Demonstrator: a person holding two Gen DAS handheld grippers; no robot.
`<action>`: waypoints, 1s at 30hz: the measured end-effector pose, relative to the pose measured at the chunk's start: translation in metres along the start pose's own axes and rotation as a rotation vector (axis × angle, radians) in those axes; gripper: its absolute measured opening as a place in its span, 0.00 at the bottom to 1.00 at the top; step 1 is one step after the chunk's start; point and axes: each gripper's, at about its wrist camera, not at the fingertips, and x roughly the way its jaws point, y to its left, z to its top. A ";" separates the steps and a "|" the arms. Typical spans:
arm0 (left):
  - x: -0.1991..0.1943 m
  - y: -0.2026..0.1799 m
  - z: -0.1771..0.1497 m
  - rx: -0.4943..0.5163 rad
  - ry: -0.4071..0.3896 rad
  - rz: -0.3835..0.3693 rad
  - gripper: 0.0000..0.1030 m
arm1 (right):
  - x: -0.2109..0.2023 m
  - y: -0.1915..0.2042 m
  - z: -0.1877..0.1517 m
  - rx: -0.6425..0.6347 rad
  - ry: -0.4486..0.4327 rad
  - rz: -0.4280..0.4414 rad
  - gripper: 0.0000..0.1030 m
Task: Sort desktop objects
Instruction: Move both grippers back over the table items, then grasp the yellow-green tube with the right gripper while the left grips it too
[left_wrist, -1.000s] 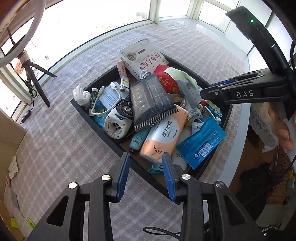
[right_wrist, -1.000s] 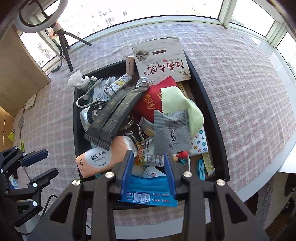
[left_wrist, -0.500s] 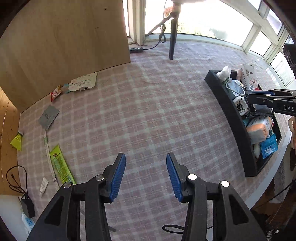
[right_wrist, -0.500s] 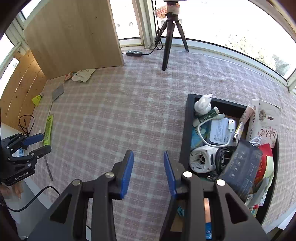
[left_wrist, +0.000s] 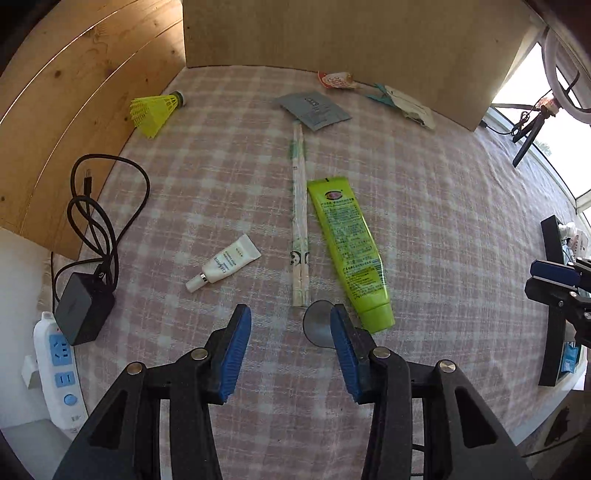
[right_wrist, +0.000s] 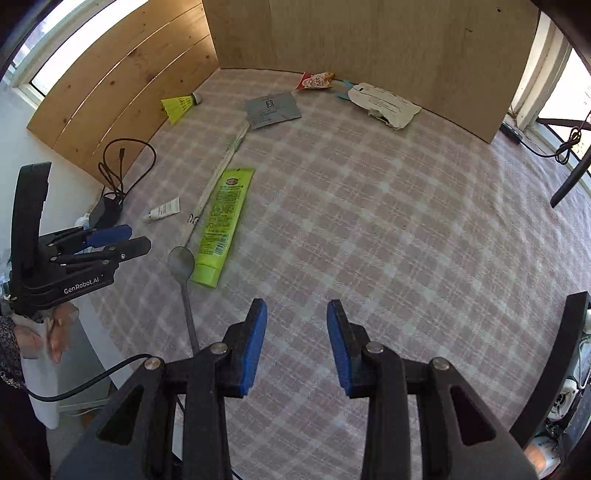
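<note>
Desktop objects are lying scattered on the checked pink-and-white cloth of the table (left_wrist: 424, 206), and we are taking the green tube (left_wrist: 347, 251) as our landmark. It is a flat, glossy plastic tube, lying with its cap end toward us and its crimped end toward the wooden board (left_wrist: 332, 33) at the far side. Just beside it on the left, a pair of wrapped chopsticks (left_wrist: 300, 221) is lying almost parallel, long and thin. Further left of the tube, a small white tube (left_wrist: 225, 264) is lying slantwise, its cap pointing down-left. A metal spoon (right_wrist: 183, 273) is resting with its round bowl just beside the green tube's cap, its handle running toward us. Beyond the tube, a flat grey sachet (left_wrist: 314, 110) is lying near the board, and a yellow shuttlecock (left_wrist: 155, 110) of netted plastic is lying far off to the upper left. Left of all this, a black charger (left_wrist: 83, 306) with its coiled cable is sitting at the table's edge.

We are holding the left gripper (left_wrist: 291, 354) above the cloth near the tube's cap, its blue-padded jaws standing apart with nothing between them. The right gripper (right_wrist: 295, 343) is hovering to the right of the tube, its jaws likewise parted and holding nothing.
</note>
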 end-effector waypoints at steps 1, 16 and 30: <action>0.002 0.002 -0.002 -0.009 0.000 -0.019 0.40 | 0.008 0.008 0.005 0.001 0.007 0.007 0.32; 0.055 -0.043 0.022 0.044 0.044 -0.186 0.27 | 0.101 0.036 0.060 0.150 0.123 0.111 0.32; 0.068 -0.053 0.040 0.037 0.026 -0.285 0.22 | 0.129 0.020 0.060 0.300 0.158 0.258 0.17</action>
